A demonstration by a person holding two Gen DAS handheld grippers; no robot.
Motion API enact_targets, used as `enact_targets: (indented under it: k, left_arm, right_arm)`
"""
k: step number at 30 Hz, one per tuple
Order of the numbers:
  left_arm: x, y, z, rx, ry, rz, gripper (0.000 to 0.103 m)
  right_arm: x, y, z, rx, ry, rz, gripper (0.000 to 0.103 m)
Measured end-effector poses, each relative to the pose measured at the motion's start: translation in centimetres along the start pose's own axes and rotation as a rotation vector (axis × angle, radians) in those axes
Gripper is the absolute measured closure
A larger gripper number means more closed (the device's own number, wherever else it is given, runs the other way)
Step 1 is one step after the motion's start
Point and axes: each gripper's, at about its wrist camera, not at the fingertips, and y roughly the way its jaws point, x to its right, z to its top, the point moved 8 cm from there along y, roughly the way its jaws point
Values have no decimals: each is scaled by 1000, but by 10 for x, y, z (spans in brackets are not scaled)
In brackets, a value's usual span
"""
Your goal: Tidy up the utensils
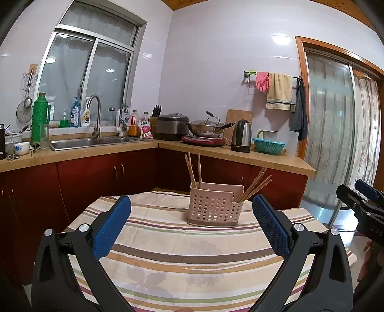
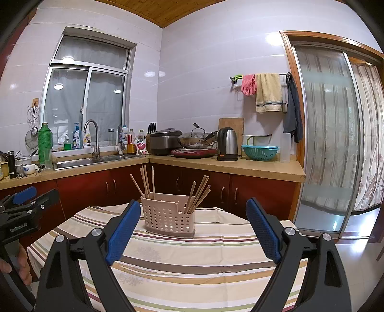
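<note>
The holder (image 2: 168,219) is matt perforated plastic; the chopsticks (image 2: 196,195) in it are bare wood. Under it the cloth (image 2: 192,264) is striped fabric. Behind it the kettle (image 2: 227,144) is glossy metal.

White-tiled walls (image 2: 204,60), wood-plank ceiling (image 2: 153,9); sliding window (image 2: 86,105) at ten o'clock, curtained glass door (image 2: 336,144) at three o'clock. L-shaped stone counter (image 2: 240,168) on red cabinets (image 2: 96,189); pale, possibly tiled floor (image 2: 355,259).
</note>
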Motion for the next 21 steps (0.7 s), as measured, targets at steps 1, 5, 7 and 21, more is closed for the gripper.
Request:
enact_targets:
  k: [1, 5, 7, 21]
  left_arm:
    - [0, 0, 0, -2, -1, -1, 4]
    - [2, 0, 0, 5, 13, -3, 4]
    - [4, -1, 0, 9, 20, -2, 4]
    - [4, 1, 0, 14, 29, 19, 4]
  right_arm:
    - [0, 0, -1, -1, 0, 0, 16]
    - [0, 0, 0, -1, 1, 0, 16]
    - [0, -1, 0, 1, 0, -1, 16]
    - [-2, 2, -4, -1, 3, -4, 16]
